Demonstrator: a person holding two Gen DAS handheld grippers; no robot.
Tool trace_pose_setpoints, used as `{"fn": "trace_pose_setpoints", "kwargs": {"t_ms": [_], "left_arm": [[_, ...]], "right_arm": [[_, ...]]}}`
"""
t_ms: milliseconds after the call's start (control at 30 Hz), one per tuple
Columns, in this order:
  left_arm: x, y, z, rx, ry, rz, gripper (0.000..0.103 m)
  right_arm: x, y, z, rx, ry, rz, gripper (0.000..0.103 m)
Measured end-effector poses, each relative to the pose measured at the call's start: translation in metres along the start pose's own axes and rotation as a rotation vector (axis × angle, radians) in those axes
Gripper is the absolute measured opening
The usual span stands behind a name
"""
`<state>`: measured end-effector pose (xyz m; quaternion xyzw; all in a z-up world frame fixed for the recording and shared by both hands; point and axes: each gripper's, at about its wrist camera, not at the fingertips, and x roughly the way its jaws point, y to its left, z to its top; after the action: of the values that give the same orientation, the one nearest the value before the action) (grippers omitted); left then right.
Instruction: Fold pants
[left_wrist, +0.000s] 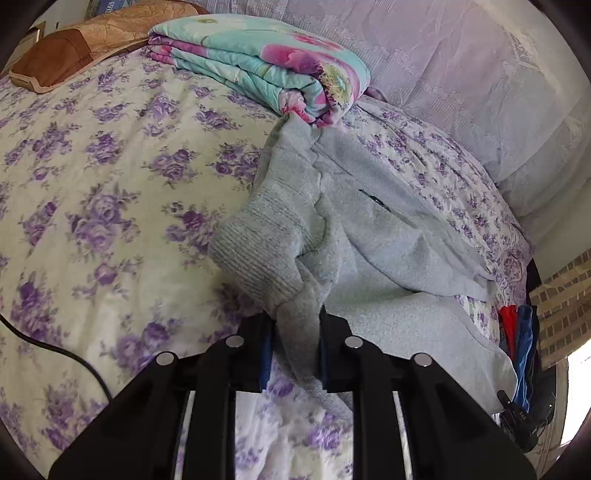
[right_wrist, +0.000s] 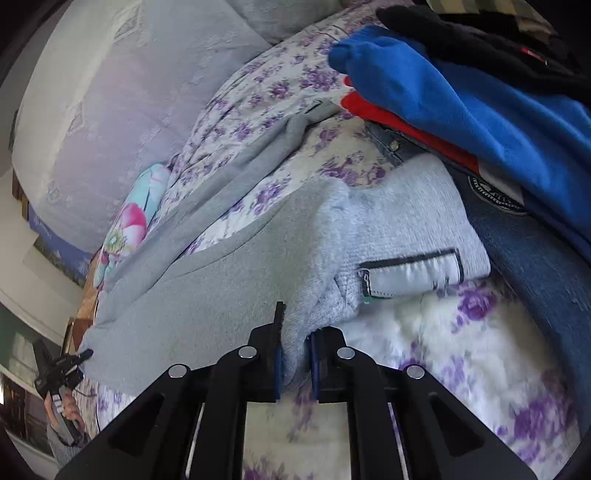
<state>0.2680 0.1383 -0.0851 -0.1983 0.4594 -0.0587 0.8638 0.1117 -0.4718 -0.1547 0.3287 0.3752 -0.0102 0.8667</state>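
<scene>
Light grey sweatpants (left_wrist: 388, 221) lie spread across a bedsheet printed with purple flowers (left_wrist: 92, 166). My left gripper (left_wrist: 297, 325) is shut on a bunched ribbed edge of the sweatpants, and the cloth rises from between its fingers. In the right wrist view the sweatpants (right_wrist: 221, 288) show a white sewn label (right_wrist: 410, 275) on their fleecy inner side. My right gripper (right_wrist: 295, 341) is shut on a fold of that cloth just left of the label. The grey fabric stretches away to the left between the two grips.
A folded teal and pink floral quilt (left_wrist: 258, 62) and a brown pillow (left_wrist: 74, 48) lie at the far side of the bed. Stacked blue, red and denim clothes (right_wrist: 461, 103) sit close to the right gripper. A black cable (left_wrist: 55, 349) crosses the sheet on the left.
</scene>
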Motion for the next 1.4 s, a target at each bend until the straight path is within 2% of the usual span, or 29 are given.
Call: {"fn": "trace_pose_setpoints", "kwargs": {"t_ms": [100, 200, 333, 400, 433, 467, 533, 567, 633, 667, 767, 833, 933, 1033, 1133, 1200, 1267, 1300, 1333, 1367, 1400], "left_arm": [[-0.030, 0.016, -0.020, 0.000, -0.011, 0.003, 0.018], [-0.053, 0.040, -0.043, -0.043, -0.006, 0.001, 0.018], [-0.053, 0.072, -0.075, -0.094, 0.019, 0.018, 0.019], [-0.048, 0.082, -0.084, -0.110, 0.018, 0.020, 0.025], [-0.051, 0.082, -0.086, -0.102, 0.000, 0.030, 0.034], [-0.057, 0.080, -0.086, -0.086, -0.025, 0.064, 0.050], [-0.075, 0.076, -0.086, -0.049, -0.102, 0.173, 0.072], [-0.086, 0.073, -0.085, -0.024, -0.148, 0.227, 0.074], [-0.105, 0.068, -0.079, 0.026, -0.234, 0.343, 0.074], [-0.110, 0.066, -0.073, 0.050, -0.250, 0.374, 0.077], [-0.107, 0.055, -0.050, 0.104, -0.242, 0.385, 0.077], [-0.095, 0.044, -0.031, 0.151, -0.238, 0.358, 0.078], [-0.066, 0.029, 0.002, 0.209, -0.233, 0.338, 0.078], [-0.031, 0.028, 0.036, 0.180, -0.175, 0.294, 0.078], [0.000, 0.029, 0.058, 0.159, -0.102, 0.254, 0.078], [0.018, 0.031, 0.068, 0.150, -0.061, 0.251, 0.078], [0.035, 0.033, 0.076, 0.126, 0.005, 0.212, 0.076], [0.044, 0.034, 0.078, 0.107, 0.030, 0.203, 0.074], [0.052, 0.035, 0.080, 0.088, 0.053, 0.202, 0.057], [0.059, 0.035, 0.081, 0.071, 0.068, 0.215, 0.051], [0.065, 0.037, 0.083, 0.047, 0.067, 0.229, 0.049]], "right_arm": [[-0.036, 0.015, -0.022, -0.066, 0.015, -0.007, 0.011], [-0.057, 0.016, -0.043, -0.086, 0.055, 0.000, 0.011], [-0.043, 0.012, -0.068, -0.107, 0.136, -0.035, 0.012], [-0.033, 0.009, -0.071, -0.092, 0.148, -0.047, 0.015], [-0.030, 0.006, -0.070, -0.076, 0.161, -0.047, 0.017], [-0.029, 0.003, -0.068, -0.058, 0.176, -0.040, 0.018], [-0.033, 0.001, -0.064, -0.038, 0.198, -0.033, 0.028], [-0.041, 0.001, -0.062, -0.044, 0.189, -0.043, 0.032], [-0.060, 0.000, -0.057, -0.057, 0.148, -0.097, 0.048], [-0.071, 0.000, -0.054, -0.063, 0.109, -0.147, 0.052], [-0.102, 0.004, -0.033, -0.089, -0.059, -0.278, 0.054], [-0.112, 0.011, -0.017, -0.088, -0.135, -0.239, 0.056], [-0.086, 0.030, 0.008, -0.096, -0.131, -0.119, 0.056], [-0.029, 0.059, 0.023, -0.113, -0.047, -0.043, 0.056], [0.027, 0.079, 0.044, -0.120, 0.007, -0.023, 0.056], [0.055, 0.086, 0.058, -0.114, 0.021, -0.024, 0.056], [0.081, 0.089, 0.075, -0.109, 0.035, -0.031, 0.056], [0.093, 0.090, 0.081, -0.101, 0.041, -0.040, 0.056], [0.106, 0.088, 0.088, -0.091, 0.051, -0.046, 0.057], [0.117, 0.086, 0.095, -0.074, 0.065, -0.050, 0.057], [0.128, 0.083, 0.100, -0.050, 0.078, -0.050, 0.057]]}}
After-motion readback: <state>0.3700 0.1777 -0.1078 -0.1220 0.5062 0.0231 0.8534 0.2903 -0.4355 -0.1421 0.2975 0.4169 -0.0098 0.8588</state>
